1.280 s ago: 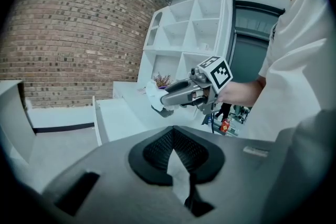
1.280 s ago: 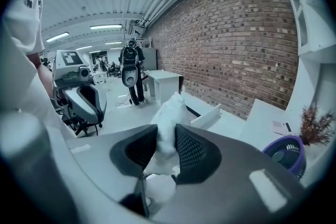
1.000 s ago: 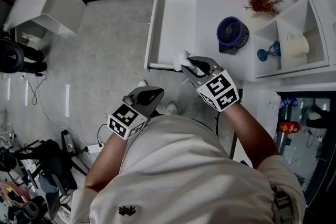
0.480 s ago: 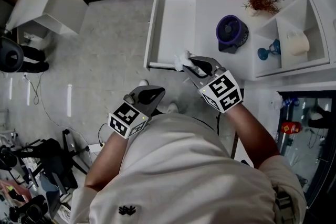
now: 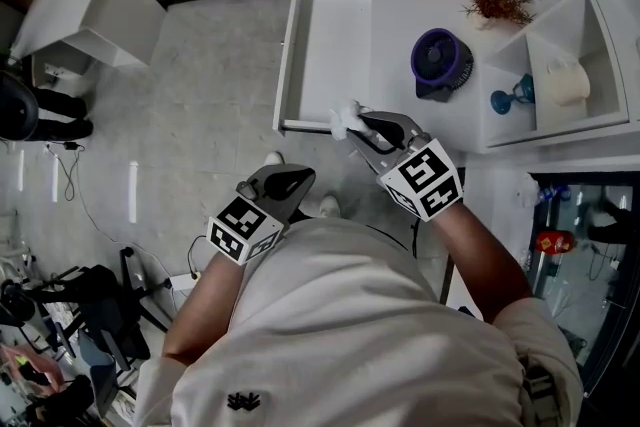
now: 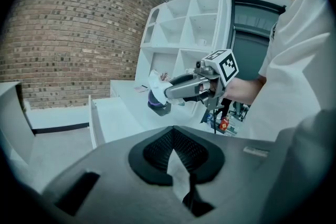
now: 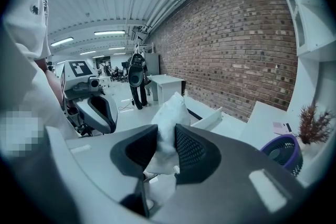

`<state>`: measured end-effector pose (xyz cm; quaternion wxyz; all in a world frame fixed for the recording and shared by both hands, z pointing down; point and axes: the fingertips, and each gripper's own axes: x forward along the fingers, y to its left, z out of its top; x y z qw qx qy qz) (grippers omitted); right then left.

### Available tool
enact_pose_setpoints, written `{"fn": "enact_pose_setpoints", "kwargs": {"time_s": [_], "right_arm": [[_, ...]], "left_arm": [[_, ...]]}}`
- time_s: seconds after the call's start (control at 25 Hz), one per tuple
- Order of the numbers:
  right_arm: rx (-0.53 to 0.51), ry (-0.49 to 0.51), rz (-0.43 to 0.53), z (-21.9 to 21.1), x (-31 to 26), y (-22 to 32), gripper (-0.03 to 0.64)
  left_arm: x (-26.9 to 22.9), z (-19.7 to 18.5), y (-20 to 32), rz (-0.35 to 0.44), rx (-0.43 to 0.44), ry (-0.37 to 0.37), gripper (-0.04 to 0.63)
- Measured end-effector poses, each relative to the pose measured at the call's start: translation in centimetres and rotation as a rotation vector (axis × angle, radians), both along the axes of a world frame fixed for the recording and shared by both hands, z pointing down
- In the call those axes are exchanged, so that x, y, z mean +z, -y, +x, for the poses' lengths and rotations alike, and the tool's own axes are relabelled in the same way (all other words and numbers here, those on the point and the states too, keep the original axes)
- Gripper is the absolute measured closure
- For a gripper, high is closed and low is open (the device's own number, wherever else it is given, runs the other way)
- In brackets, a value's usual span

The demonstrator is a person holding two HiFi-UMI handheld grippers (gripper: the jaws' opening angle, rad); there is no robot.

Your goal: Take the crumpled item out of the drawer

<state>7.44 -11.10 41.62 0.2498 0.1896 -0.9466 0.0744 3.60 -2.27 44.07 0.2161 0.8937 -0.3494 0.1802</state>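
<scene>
A white crumpled item (image 5: pixel 344 120) is pinched between the pads of my right gripper (image 5: pixel 362 128), which is shut on it. It hangs in the air just over the front edge of the open white drawer (image 5: pixel 300 55). In the right gripper view the crumpled item (image 7: pixel 170 115) bulges up from between the two black pads. The left gripper view shows the right gripper (image 6: pixel 181 86) from the side, with the item (image 6: pixel 156 83) at its tip above the drawer (image 6: pixel 113 113). My left gripper (image 5: pixel 290 183) is shut with nothing in it, lower left of the drawer, near the person's body.
The white counter right of the drawer bears a purple fan (image 5: pixel 442 63), a dried plant (image 5: pixel 497 0) and a small card. Shelf cubbies (image 5: pixel 560 35) hold a blue goblet and a paper roll. A white desk (image 5: pixel 85 10) stands far left. A person (image 7: pixel 137 78) stands in the background.
Hardly anything differs. The right gripper keeps the crumpled item at the drawer's front edge, shifted only slightly. The left gripper has stayed in place.
</scene>
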Motion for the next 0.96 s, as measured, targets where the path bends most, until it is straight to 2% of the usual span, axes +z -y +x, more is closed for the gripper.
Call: {"fn": "enact_pose_setpoints", "kwargs": {"time_s": [0.44,0.96], "right_arm": [[-0.003,0.008,-0.017,-0.9,0.6,0.6,0.506],[0.004,0.000,-0.021,-2.2,0.8,2.4,0.506]], "left_arm": [[0.8,-0.9,0.3,-0.023,-0.014,-0.003,0.589],[0.7,-1.9,3.0,-0.007,0.023,0.002,0.589]]}}
